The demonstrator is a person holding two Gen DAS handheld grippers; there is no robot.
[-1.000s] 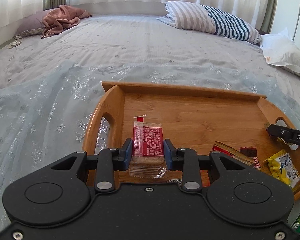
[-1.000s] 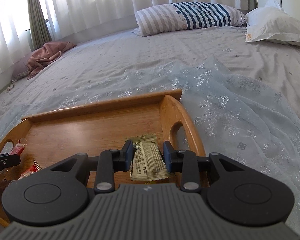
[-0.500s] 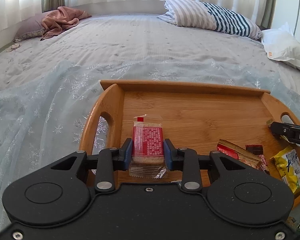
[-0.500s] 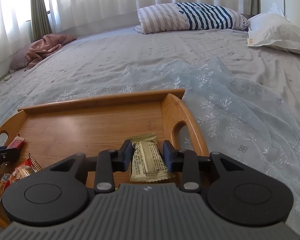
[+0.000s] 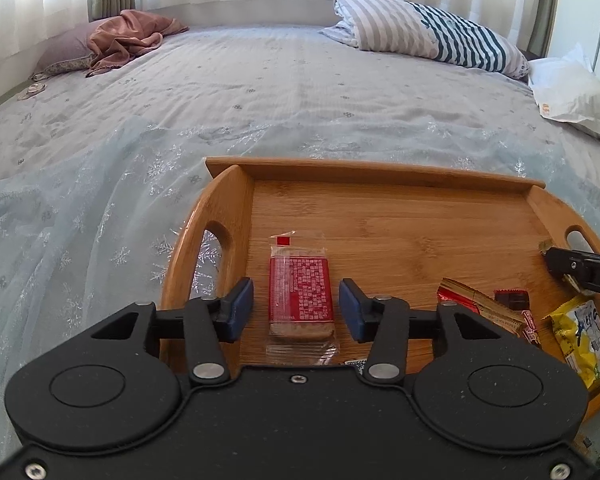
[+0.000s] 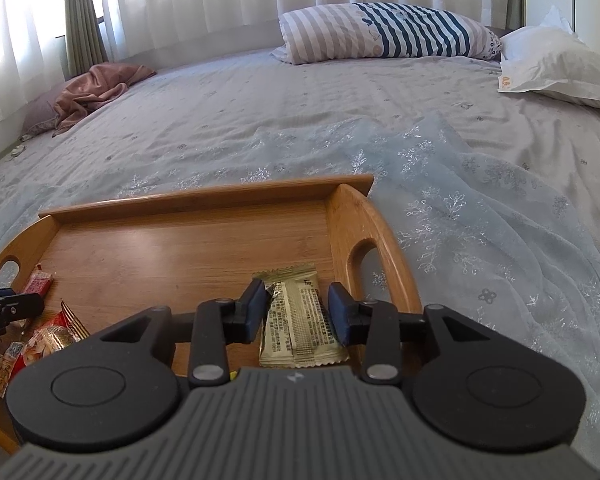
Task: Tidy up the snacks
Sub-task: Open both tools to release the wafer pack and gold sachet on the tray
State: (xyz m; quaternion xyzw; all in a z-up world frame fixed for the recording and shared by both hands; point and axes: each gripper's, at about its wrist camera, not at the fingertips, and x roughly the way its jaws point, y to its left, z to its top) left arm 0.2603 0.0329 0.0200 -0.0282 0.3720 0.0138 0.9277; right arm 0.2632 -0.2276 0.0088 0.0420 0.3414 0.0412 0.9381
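Observation:
A wooden tray (image 5: 380, 174) with cut-out handles sits on the bed. My left gripper (image 5: 296, 308) is open; the red biscuit packet (image 5: 300, 292) lies flat on the tray between its fingers, clear of both pads. My right gripper (image 6: 297, 312) is slightly open around a beige-green snack packet (image 6: 298, 318) lying at the tray's (image 6: 204, 196) right end; its pads stand close to the packet's sides. The right gripper's tip also shows in the left wrist view (image 5: 580, 270). The left gripper's tip shows in the right wrist view (image 6: 8, 308).
A red-gold bar (image 5: 480, 306), a small dark packet (image 5: 512, 298) and a yellow packet (image 5: 584, 340) lie at the tray's right end. Red snack packets (image 6: 48, 336) lie at its left front. Striped pillow (image 5: 424, 36), white pillow (image 5: 572, 92), pink cloth (image 5: 128, 38) lie on the bed.
My left gripper has opened and let go of the red biscuit packet, which now rests on the tray. My right gripper's jaws have eased apart around the beige-green packet.

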